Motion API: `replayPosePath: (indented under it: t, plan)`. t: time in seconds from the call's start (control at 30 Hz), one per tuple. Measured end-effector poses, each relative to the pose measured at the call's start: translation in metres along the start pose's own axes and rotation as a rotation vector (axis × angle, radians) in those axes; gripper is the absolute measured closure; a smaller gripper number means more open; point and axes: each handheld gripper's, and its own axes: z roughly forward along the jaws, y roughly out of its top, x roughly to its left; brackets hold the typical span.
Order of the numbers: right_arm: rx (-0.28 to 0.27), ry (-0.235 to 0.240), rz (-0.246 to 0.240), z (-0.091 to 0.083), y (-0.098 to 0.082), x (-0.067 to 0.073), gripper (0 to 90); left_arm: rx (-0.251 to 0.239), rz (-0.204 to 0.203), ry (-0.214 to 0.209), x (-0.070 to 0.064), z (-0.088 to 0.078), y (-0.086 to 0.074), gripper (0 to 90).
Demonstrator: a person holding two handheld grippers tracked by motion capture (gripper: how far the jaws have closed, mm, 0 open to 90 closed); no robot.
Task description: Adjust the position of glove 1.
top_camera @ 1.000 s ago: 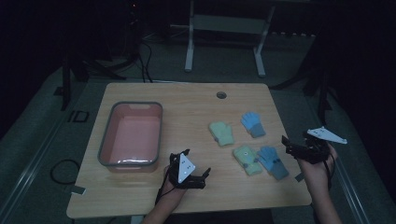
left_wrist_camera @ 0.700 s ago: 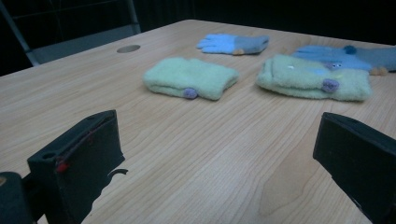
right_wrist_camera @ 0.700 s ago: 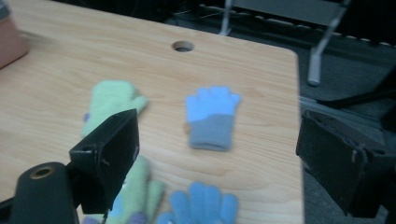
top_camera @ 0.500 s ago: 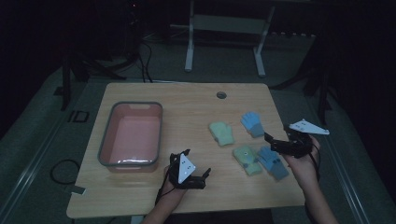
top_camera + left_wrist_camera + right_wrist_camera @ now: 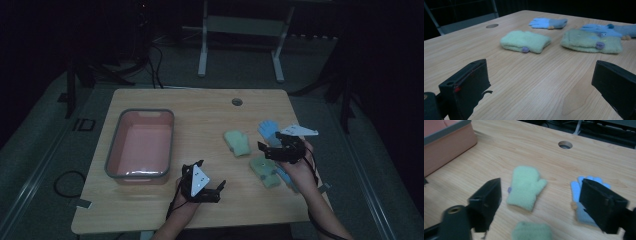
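**Operator:** Report the state of both grippers.

**Me:** My right gripper [image 5: 266, 148] is over the right part of the wooden table [image 5: 200, 107], above the cluster of gloves. Its jaws stand spread and have just been closing a little; nothing is pinched between them. In the right gripper view, the pale green mitten [image 5: 525, 187] lies on the tabletop between the two jaws, not touched by either. My left gripper [image 5: 216, 189] rests low at the near edge of the table, jaws spread wide apart, nothing between them but bare wood.

**Operator:** Locate the gloves.

**Me:** The pale green mitten [image 5: 237, 142] lies flat, right of the table's centre. The light blue glove [image 5: 269, 129] lies just beyond my right gripper, fingers pointing away from me. A second green mitten [image 5: 264, 170] lies nearer to me, under my right hand, with another blue glove [image 5: 599, 29] just beside it.

**Operator:** Other items?

**Me:** A pink bin with a grey rim [image 5: 112, 151] stands on the left half of the table, well apart from the gloves. A round cable hole [image 5: 237, 102] sits near the far edge.
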Motion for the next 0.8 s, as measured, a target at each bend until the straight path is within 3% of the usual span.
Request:
replayPosePath:
  t: [0.17,0.33,0.4,0.53,0.8]
  plan:
    - [0.036,0.014,0.003,0.017,0.000,0.001,25.6,0.000,0.000,-0.001,0.000,0.000,0.000,1.4]
    - [0.083,0.030,-0.026,0.042,-0.002,0.005,28.5,0.000,0.000,-0.002,0.000,0.000,0.000,1.4]
    - [0.087,0.067,-0.021,0.050,-0.003,0.005,28.5,-0.001,-0.001,-0.002,0.000,0.000,0.000,1.4]
    - [0.095,0.098,-0.035,0.064,-0.005,0.007,32.0,0.000,-0.001,-0.002,0.000,0.000,0.000,1.4]
    - [0.134,0.119,-0.046,0.087,-0.006,0.007,35.5,-0.001,-0.001,-0.005,0.000,0.000,0.000,1.4]
